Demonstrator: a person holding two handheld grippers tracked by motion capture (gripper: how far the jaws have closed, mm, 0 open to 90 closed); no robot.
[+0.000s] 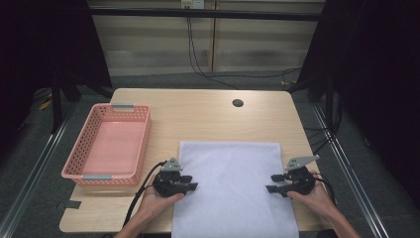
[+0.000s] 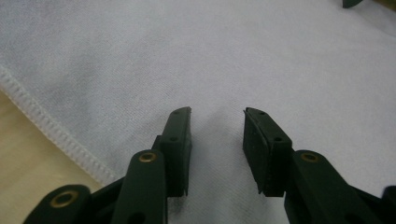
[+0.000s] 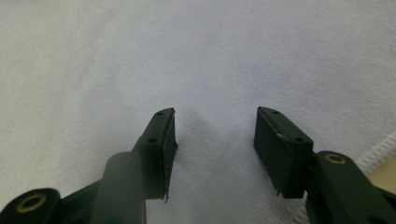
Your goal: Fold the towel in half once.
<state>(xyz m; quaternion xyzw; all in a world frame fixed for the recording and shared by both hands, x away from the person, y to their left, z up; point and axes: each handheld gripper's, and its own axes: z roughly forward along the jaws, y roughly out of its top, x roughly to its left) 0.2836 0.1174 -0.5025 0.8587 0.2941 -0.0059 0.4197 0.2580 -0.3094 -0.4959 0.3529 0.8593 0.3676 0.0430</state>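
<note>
White rectangular cloth (image 1: 230, 186): soft, matt, finely napped, with stitched hem. Pale wooden tabletop (image 1: 198, 116): smooth, faint grain. Pink perforated plastic basket (image 1: 79, 153), left of frame: slightly glossy. Black gripper jaws: matt plastic, brass-coloured rivets.

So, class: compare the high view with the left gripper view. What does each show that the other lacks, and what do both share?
High view alone: the pink basket, the wooden table with its round hole, and both hands with the left gripper and right gripper. Left gripper view alone: the stitched hem up close, and the gap between the open jaws. Both: the white cloth and bare table beside it.
</note>
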